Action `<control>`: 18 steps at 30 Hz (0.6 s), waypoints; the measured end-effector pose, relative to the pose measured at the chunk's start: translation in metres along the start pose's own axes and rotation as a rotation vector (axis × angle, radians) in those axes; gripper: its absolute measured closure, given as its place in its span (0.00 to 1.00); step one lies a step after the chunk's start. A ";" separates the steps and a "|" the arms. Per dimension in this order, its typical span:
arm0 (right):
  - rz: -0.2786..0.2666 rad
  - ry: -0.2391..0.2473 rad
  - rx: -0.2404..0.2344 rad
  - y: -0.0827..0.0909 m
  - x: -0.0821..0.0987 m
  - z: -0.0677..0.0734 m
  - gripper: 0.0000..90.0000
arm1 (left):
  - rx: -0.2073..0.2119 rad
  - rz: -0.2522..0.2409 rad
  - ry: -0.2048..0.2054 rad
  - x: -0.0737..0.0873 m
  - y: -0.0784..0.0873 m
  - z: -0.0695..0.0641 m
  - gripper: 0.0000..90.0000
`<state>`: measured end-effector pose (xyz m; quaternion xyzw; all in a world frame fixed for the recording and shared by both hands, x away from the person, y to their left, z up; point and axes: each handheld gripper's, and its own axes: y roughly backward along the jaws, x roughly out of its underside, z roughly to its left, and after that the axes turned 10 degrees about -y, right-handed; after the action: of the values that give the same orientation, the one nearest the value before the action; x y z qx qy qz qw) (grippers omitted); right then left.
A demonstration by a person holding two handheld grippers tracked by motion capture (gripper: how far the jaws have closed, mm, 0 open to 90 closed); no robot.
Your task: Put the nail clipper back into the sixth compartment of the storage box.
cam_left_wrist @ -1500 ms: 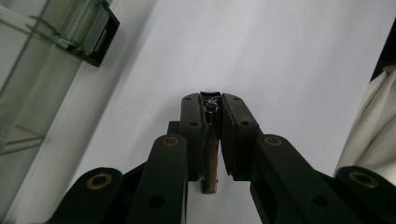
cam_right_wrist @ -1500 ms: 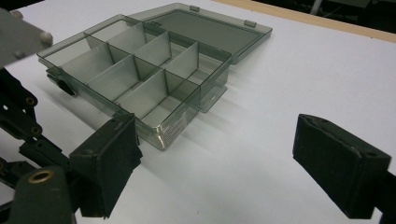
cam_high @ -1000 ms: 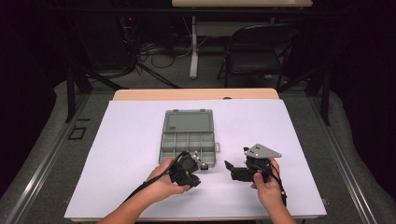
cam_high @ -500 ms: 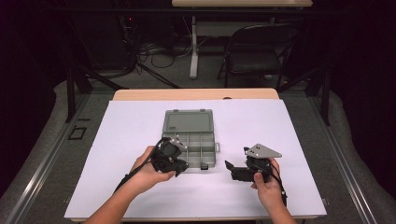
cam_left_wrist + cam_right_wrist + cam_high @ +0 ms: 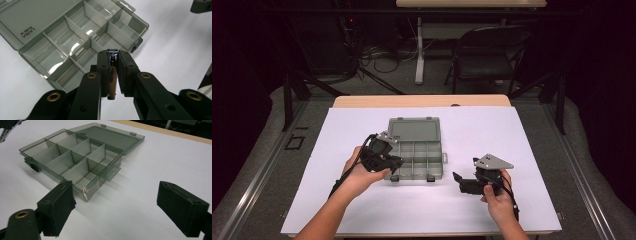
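Your left gripper (image 5: 393, 162) is clamped on one nail clipper (image 5: 111, 75), poised above the near-left edge of the single open, smoke-grey compartment box (image 5: 417, 150); your right gripper (image 5: 462, 181), at the box's 4 o'clock, has its jaws apart with nothing between them. One white sheet (image 5: 522, 135) covers the wooden table (image 5: 422, 101), and at 12 o'clock, in the dark room, stand one folding chair (image 5: 484, 55) and tangled floor cables (image 5: 377, 55).

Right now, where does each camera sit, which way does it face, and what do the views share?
High view: above the person's side, facing forward and down on the table; both forearms enter from below.
Left gripper view: rides the left gripper, looking down past jaws shut on a nail clipper at the box.
Right gripper view: rides the right gripper, low over the table; open jaws frame the box.
Shared: all three show the open, empty box.
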<state>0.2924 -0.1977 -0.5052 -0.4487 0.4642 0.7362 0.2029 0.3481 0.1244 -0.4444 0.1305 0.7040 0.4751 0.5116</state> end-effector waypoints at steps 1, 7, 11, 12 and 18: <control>0.001 0.001 0.000 0.000 0.000 0.000 0.16 | 0.001 -0.003 0.006 0.000 -0.001 0.001 0.89; 0.000 0.002 0.000 0.000 0.000 0.000 0.16 | -0.037 -0.008 0.049 0.000 -0.011 0.005 0.89; 0.006 0.000 0.000 -0.001 0.000 0.000 0.16 | -0.050 -0.010 0.079 -0.001 -0.017 0.009 0.89; 0.005 0.000 0.001 -0.001 0.001 0.000 0.16 | -0.049 -0.009 0.083 -0.001 -0.019 0.010 0.89; 0.005 0.002 -0.002 -0.001 0.001 0.000 0.16 | -0.056 -0.005 0.094 -0.003 -0.031 0.012 0.89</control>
<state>0.2924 -0.1972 -0.5061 -0.4483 0.4648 0.7368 0.2003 0.3685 0.1130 -0.4677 0.0921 0.7140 0.4990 0.4825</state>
